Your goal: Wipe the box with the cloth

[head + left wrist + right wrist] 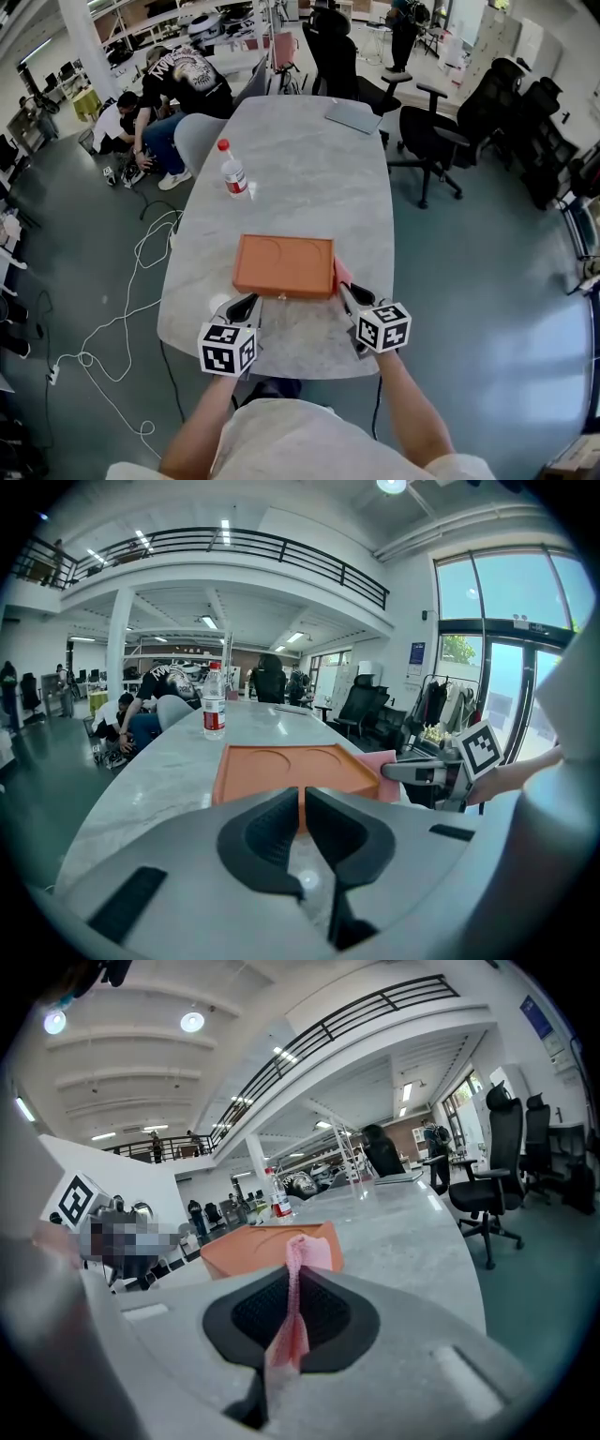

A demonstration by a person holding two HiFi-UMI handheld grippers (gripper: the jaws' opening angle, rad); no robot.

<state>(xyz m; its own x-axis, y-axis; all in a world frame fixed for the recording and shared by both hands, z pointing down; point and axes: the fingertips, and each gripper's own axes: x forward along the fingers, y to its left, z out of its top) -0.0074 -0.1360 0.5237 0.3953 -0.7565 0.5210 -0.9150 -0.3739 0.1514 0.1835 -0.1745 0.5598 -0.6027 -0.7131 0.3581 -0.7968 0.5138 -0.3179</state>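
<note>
Pink cloth (296, 1258) is pinched in right claw (295, 1274): jaws closed tight on it, thin woven strip standing up betw. black ribbed pads (333, 1314). Cloth's free end touches the box (284, 264) at its right side, by the front corner. Left claw (302, 803) sits just in front of box's left front corner, jaws nearly together w/ only a slit, nothing in it. Box is orange, flat, rectangular, lid down, two round outlines pressed in top; contents not visible. It lies close to near edge of grey marble-look table (309, 178). Beyond box: clear plastic bottle (232, 172), red cap, upright, to the left; laptop (354, 116) far off, right. Open tabletop betw. box & bottle.
</note>
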